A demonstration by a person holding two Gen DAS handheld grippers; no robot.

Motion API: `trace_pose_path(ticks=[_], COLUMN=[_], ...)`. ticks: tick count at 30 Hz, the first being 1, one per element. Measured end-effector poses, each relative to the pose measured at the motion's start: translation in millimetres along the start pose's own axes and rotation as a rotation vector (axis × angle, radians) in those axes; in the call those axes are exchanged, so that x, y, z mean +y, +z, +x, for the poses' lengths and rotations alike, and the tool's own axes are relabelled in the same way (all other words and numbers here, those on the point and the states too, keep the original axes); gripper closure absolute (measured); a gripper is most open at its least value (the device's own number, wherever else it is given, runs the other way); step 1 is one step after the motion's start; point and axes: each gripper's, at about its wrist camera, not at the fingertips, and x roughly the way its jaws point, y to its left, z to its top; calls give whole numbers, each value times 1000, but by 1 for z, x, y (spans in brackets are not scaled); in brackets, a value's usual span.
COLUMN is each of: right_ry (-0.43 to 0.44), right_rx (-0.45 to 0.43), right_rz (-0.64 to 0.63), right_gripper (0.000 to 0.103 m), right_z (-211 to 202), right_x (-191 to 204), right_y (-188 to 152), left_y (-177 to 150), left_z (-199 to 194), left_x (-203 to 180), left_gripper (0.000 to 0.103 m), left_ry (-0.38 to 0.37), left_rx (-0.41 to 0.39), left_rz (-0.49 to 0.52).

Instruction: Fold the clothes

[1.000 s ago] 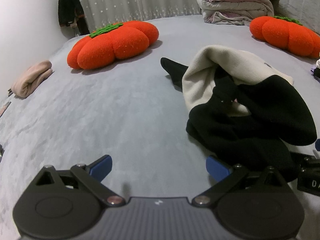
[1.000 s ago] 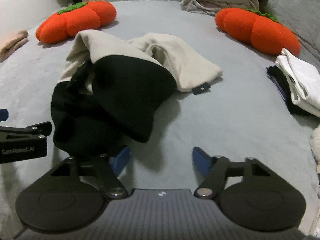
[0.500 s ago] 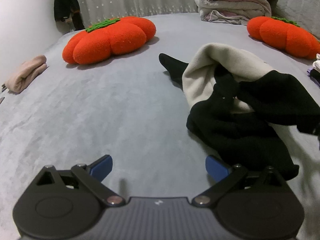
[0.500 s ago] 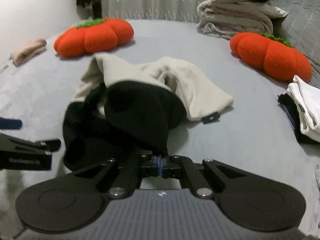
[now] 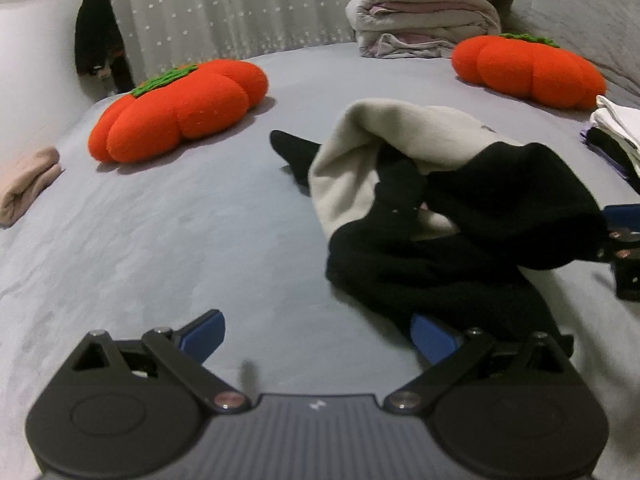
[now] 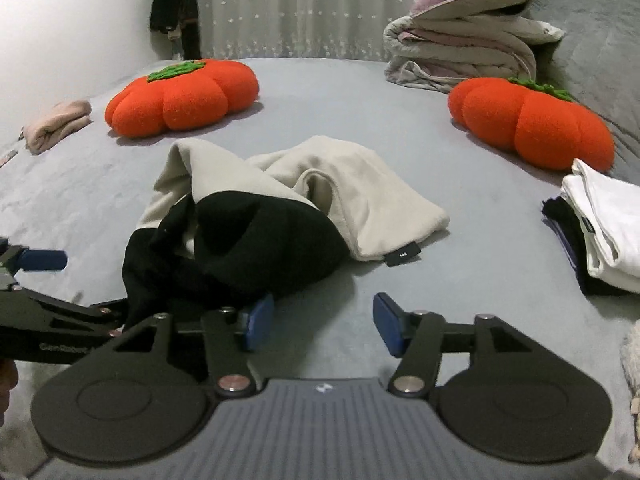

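Here the left gripper hovers low over the grey bed with its blue-padded jaws spread wide; the right pad sits at the near edge of the black garment, though whether it touches is unclear. The right gripper also has its jaws well apart, holding nothing, its left pad just beside the black cloth's near hem.

The crumpled heap lies mid-bed, between the two grippers. Its long axis runs from the near-left, where the black garment bunches, away to the far-right, where the cream garment tapers to a rounded end. The black piece is thick and matte, folded over itself; the cream one is soft, rumpled, partly draped under and behind it. A small black tag hangs at the cream hem, its pale print too small to read. Partial lettering on the left gripper's arm in the right view reads "GenRobot".

Farther out sit two orange pumpkin cushions, a stack of folded clothes at right, a rolled pink garment at left, and piled bedding by the curtain.
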Motion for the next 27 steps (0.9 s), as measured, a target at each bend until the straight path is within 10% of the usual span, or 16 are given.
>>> trace_pose_path(ticks=[18,27], right_ry=[74,127], right_rx=[-63,-59], right_rz=[32,-65], right_gripper=[49,49], right_z=[-19,-20], right_x=[-11,1], right_y=[7,5], left_y=[1,-1], left_z=[-25,-1], left_x=[18,0], left_gripper=[2,1], left_ry=[-221,-178], left_rx=[-44,-1], left_rz=[-165,-116])
